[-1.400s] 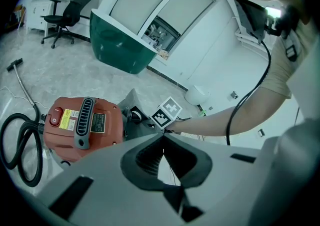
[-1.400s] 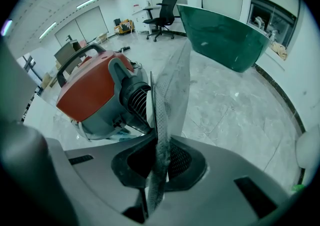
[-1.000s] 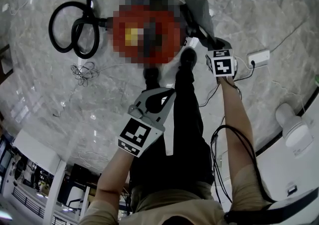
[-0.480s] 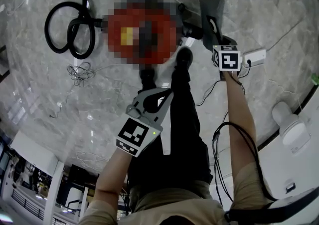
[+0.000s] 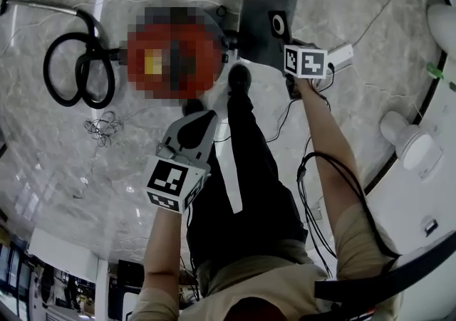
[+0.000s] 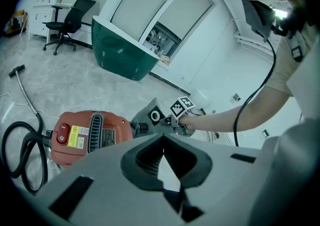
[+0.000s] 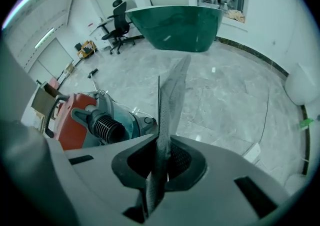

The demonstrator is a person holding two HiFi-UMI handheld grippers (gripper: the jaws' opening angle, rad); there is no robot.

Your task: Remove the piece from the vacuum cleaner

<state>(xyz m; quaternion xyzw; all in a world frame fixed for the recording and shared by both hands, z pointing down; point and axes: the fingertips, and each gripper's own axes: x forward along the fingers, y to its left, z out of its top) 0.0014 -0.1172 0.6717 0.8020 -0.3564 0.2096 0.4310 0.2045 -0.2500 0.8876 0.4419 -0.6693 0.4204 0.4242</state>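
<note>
1. Right gripper (image 7: 161, 146) — jaws clamped tight on the thin grey piece (image 7: 171, 97), which stands upright and edge-on.
2. The piece is held off the floor (image 7: 225, 94), just beside the red vacuum cleaner (image 7: 72, 120) and clear of its ribbed port (image 7: 106, 129).
3. Left gripper (image 6: 162, 142) — jaws together, nothing between them.

Glossy red plastic vacuum cleaner (image 6: 75, 137), grey piece (image 7: 169, 104) finely meshed, perhaps cloth, polished marble-look floor (image 7: 225, 94)
</note>
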